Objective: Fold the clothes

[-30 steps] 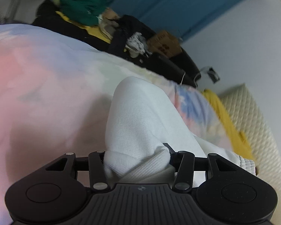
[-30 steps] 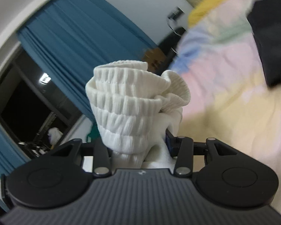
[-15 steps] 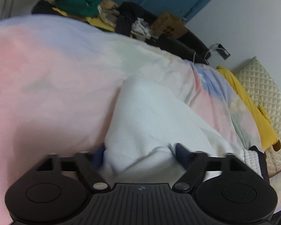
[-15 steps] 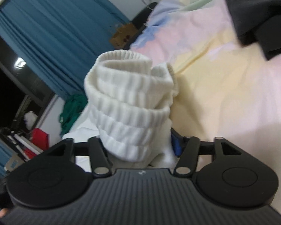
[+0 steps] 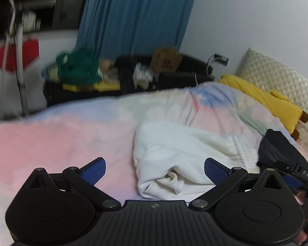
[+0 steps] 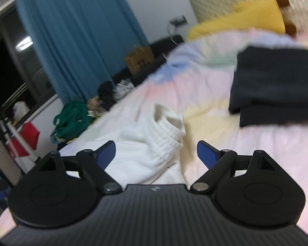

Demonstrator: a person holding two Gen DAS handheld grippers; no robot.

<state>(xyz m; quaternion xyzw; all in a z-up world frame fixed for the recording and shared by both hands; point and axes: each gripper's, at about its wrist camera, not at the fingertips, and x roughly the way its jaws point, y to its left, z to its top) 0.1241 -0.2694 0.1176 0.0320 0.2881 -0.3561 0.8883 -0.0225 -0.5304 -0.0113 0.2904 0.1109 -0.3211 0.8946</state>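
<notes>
A white garment [image 5: 180, 153] lies folded over on the pastel bedspread [image 5: 61, 135], its ribbed waistband [image 6: 166, 131] toward the right. My left gripper [image 5: 154, 169] is open and empty, just in front of the garment's near edge. My right gripper [image 6: 156, 153] is open and empty, with the waistband lying between and beyond its blue pads [image 6: 205, 153]. The right gripper's body shows at the right edge of the left wrist view [image 5: 297, 172].
A folded black garment [image 6: 277, 86] lies on the bed to the right. A yellow plush [image 5: 262, 98] rests against a quilted headboard [image 5: 277, 75]. A heap of clothes [image 5: 80, 71] and a cardboard box [image 5: 166, 59] sit beyond the bed by blue curtains [image 5: 137, 16].
Both grippers have opened and let go of the white garment, which now lies on the bed. Both have pulled back and lifted from it.
</notes>
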